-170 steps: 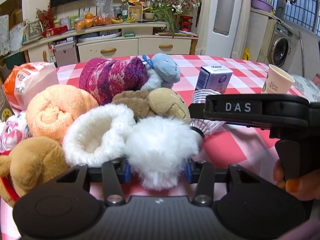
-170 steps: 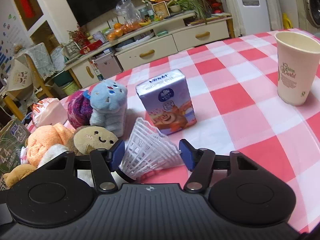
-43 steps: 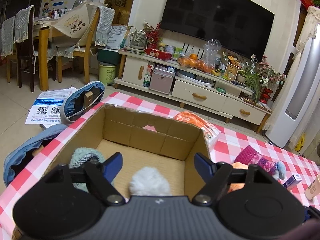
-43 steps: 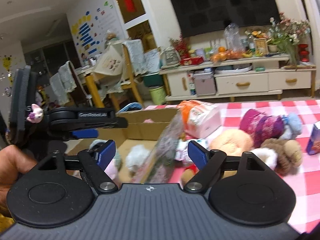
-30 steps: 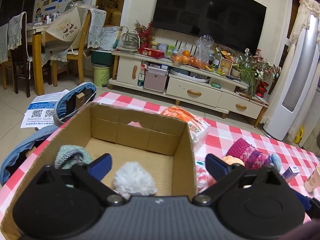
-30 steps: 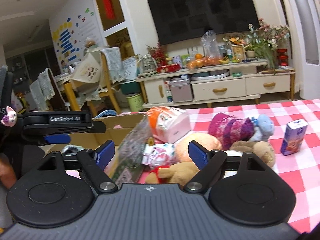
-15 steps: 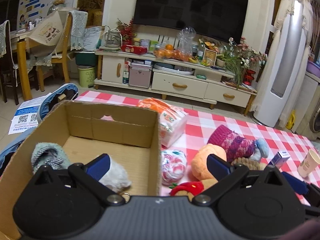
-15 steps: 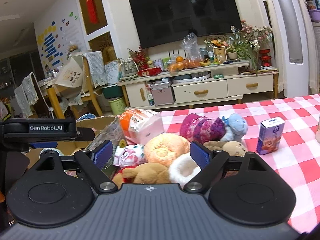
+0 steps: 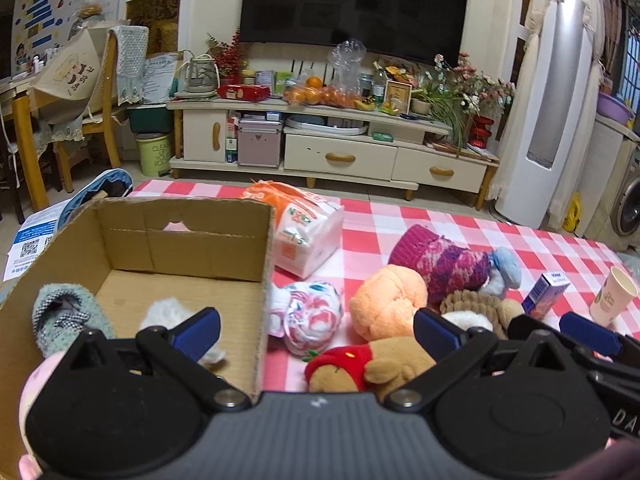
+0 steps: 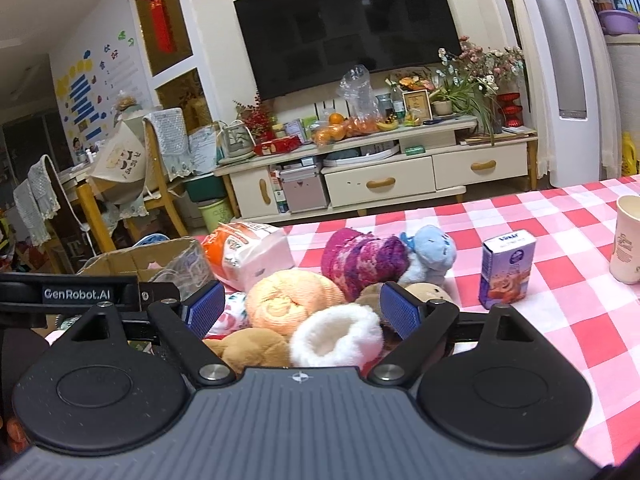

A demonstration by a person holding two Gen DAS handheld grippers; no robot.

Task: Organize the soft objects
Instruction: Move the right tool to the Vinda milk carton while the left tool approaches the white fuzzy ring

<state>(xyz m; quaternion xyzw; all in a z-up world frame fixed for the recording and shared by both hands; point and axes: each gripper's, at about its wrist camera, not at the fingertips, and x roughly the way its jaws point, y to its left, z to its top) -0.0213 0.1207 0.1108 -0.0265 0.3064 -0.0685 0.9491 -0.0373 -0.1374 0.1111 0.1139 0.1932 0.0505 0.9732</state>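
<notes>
The white fluffy pompom (image 9: 168,312) now lies inside the brown cardboard box (image 9: 248,264), released; the left gripper (image 9: 316,326) has swung away, jaws spread empty. The right gripper (image 10: 302,306), also spread wide, faces the white fleece slipper (image 10: 336,336) beside the box, likely next.

box (image 9: 264,240) left on table (image 9: 460,232) | toys (image 9: 386,300) right of box

The cardboard box (image 9: 180,240) is matt brown corrugated board, its cut edges rough; the white pompom (image 9: 168,314) inside is fluffy (fur-like). The counter (image 10: 560,320) wears a smooth, faintly glossy checked cloth; the orange towel roll (image 10: 292,300) is nubbly terry, the tissue pack (image 9: 308,232) shiny plastic film.
</notes>
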